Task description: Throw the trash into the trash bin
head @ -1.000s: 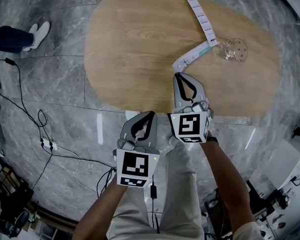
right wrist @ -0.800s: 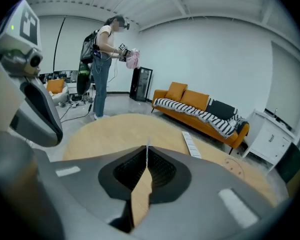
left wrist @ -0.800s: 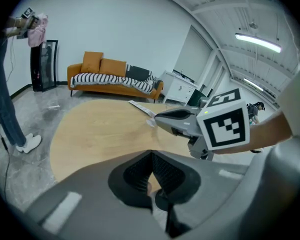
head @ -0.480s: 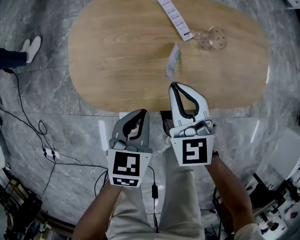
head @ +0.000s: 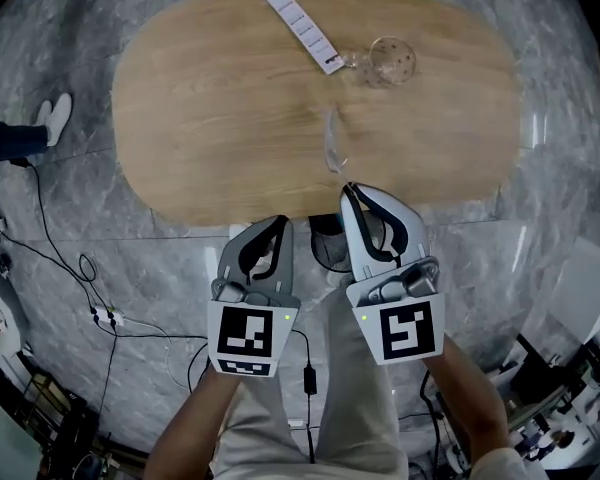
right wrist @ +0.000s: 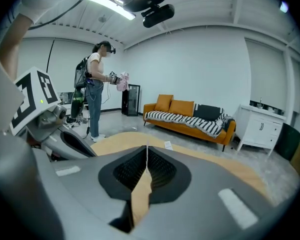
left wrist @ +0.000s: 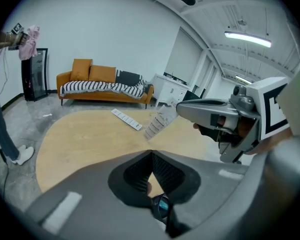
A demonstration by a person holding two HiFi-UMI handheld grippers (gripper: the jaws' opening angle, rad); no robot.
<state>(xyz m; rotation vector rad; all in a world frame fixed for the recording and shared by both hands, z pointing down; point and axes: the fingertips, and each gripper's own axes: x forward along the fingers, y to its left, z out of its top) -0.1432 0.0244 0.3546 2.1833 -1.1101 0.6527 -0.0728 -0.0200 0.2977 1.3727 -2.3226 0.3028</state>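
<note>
Head view: the right gripper (head: pixel 351 188), jaws pinched tight on one end of a thin white printed paper strip (head: pixel 331 146), has lifted it off the oval light-wood table (head: pixel 210 118), where it lay flat a second ago. The strip now hangs edge-on above the table, close to its near edge. The left gripper (head: pixel 280 222) is closed and empty. The pick-up looks done; no trash bin is in view yet.

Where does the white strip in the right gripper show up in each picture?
Head view: white strip, edge-on over the wooden table, just past the right gripper.
Left gripper view: strip centre, hanging from that gripper's tip.
Right gripper view: strip edge-on between its jaws.
Shared landmark: the table.
</note>
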